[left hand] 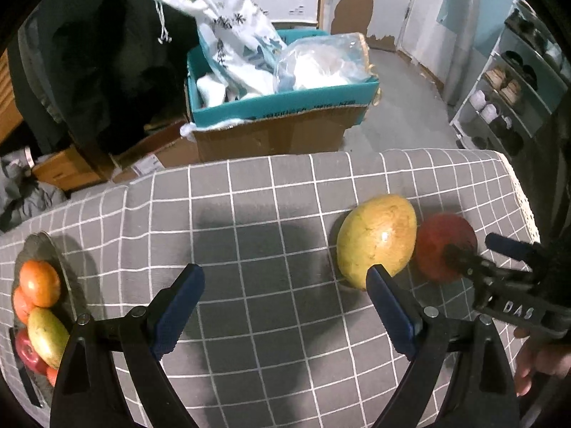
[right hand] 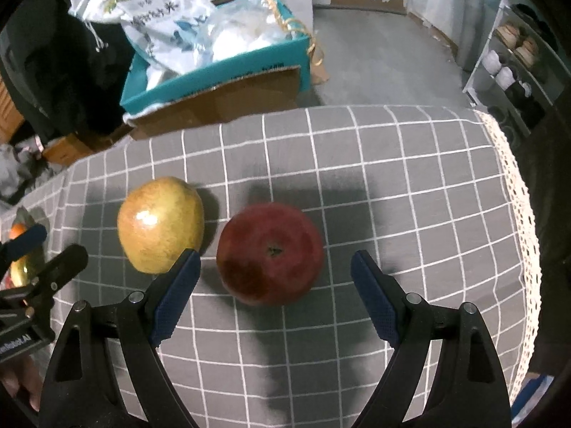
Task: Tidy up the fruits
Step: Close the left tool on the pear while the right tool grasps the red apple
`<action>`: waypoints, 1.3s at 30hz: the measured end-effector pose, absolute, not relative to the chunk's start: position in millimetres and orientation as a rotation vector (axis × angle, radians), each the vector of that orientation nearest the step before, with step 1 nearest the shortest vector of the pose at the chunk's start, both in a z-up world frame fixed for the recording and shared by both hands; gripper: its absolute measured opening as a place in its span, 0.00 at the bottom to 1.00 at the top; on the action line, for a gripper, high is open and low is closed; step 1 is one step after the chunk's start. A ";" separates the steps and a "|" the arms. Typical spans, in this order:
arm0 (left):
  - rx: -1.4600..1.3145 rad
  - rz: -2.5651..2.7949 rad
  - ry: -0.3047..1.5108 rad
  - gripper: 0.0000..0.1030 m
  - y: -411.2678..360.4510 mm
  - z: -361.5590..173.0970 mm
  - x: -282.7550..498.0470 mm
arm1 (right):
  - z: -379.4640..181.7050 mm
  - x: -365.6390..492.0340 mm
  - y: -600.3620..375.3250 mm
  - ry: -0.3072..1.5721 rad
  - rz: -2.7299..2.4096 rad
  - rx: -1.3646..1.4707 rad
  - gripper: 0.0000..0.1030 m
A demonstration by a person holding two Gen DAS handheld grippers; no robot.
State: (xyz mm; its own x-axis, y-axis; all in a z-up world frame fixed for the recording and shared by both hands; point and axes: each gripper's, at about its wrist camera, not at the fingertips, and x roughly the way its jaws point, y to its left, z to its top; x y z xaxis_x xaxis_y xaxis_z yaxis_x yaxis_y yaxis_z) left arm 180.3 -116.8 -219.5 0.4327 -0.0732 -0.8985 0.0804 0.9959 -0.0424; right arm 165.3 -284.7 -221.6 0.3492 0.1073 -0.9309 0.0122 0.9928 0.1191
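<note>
Red apple (right hand: 270, 253) sat between the right gripper's (right hand: 274, 271) wide, empty jaws, lined up for grabbing; left gripper (left hand: 285, 285) wide beside mango (left hand: 377, 240).

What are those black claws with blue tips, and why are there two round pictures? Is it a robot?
No robot here. A person holds a grabbing tool in each hand, and each tool carries a camera that looks along its two fingers, so the pictures come out round. One picture is from the left gripper, the other from the right gripper. Both are open and hold nothing. On the grey checked tablecloth lie a yellow-green mango and a red apple, side by side. The right gripper points at the apple. At the far left edge a plate already holds several fruits.
</note>
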 end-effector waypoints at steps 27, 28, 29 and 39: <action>-0.067 -0.209 1.159 0.92 -145.8 -240.1 199.6 | -246.4 164.9 -303.3 1.215 -0.008 0.061 0.73; -0.069 -0.214 1.161 0.92 -148.4 -240.5 201.0 | -245.4 163.9 -306.3 1.212 -0.017 0.063 0.73; -0.070 -0.224 1.163 0.92 -152.3 -241.0 202.8 | -244.3 162.4 -310.5 1.207 -0.029 0.067 0.73; -0.044 -0.269 1.182 0.92 -177.2 -247.8 208.4 | -240.0 152.9 -336.0 1.191 -0.082 0.113 0.73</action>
